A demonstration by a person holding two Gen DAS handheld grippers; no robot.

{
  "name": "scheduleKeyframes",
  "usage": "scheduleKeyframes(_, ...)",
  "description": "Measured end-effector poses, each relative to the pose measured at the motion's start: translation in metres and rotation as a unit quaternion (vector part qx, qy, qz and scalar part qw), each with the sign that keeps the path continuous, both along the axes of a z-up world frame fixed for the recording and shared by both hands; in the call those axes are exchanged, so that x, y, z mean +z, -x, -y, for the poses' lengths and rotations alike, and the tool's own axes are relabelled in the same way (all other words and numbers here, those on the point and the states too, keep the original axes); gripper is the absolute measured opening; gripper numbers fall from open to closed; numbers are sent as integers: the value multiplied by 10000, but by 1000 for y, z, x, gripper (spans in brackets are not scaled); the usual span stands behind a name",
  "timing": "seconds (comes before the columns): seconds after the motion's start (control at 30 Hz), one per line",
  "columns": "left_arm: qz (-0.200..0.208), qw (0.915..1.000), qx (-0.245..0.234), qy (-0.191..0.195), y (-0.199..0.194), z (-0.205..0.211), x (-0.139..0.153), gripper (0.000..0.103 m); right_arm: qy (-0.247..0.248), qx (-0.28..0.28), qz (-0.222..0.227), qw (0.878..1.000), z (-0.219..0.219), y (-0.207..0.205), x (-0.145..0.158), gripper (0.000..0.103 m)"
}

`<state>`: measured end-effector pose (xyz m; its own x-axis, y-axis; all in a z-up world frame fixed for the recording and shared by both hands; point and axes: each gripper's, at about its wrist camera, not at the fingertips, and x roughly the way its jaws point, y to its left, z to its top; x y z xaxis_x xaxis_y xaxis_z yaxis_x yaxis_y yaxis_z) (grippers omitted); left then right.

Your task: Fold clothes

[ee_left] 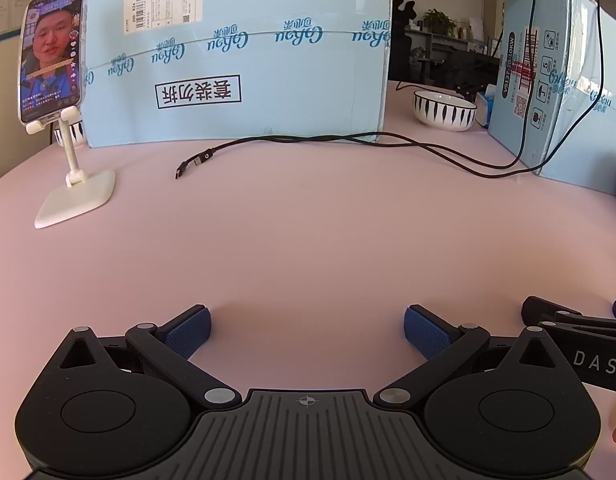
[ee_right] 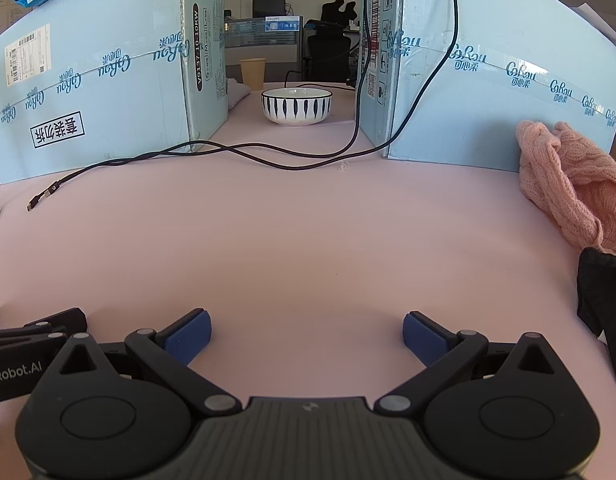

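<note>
Awaiting a start: folding is, by the look of it, not yet begun.

Item 1, left tongs (ee_left: 307, 334): hovering low over the bare pink tabletop (ee_left: 308, 232), blue pads (ee_left: 188, 334) spread wide, gripping nothing.

Item 2, right tongs (ee_right: 307, 336): likewise gaping, holding nothing, sitting just beside the left tongs.

Item 3, pink knitted garment (ee_right: 564, 184): lying crumpled and unfolded, resting against the foot of the right-hand blue box (ee_right: 488, 92), well apart from both tongs.

Item 4, dark cloth (ee_right: 604, 304): bunched just in front of the pink knitted garment, at the right edge of the right wrist view; kind cannot be told.

Item 5, striped bowl (ee_right: 296, 106): standing beyond the near end of the right-hand blue box, to its left.

Item 6, black cable (ee_right: 228, 151): trailing leftward across the tabletop from the right-hand blue box.

Remaining, judged: fetching, spreading flat, every fold.
</note>
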<state>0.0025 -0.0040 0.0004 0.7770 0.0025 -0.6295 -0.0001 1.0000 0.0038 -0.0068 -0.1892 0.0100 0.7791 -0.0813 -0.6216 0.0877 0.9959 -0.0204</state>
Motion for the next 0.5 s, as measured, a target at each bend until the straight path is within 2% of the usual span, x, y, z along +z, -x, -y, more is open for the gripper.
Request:
scheduleKeyframes(0.17, -4, 10000, 2, -67, 0, 2, 0, 103, -8, 2, -4, 10000, -1, 0, 0, 103)
scheduleKeyframes(0.33, 43, 9988, -6, -482, 2, 15, 7, 103, -85, 13, 31, 10000, 5, 2, 4, 103)
scheduleKeyframes(0.43, -102, 9984, -507, -224, 7, 22, 15, 103, 122, -180, 186, 9996, 16, 12, 13, 103)
scheduleKeyframes(0.5, -129, 9961, -870, -90, 12, 30, 22, 103, 206, -389, 450, 9980, 31, 25, 24, 103)
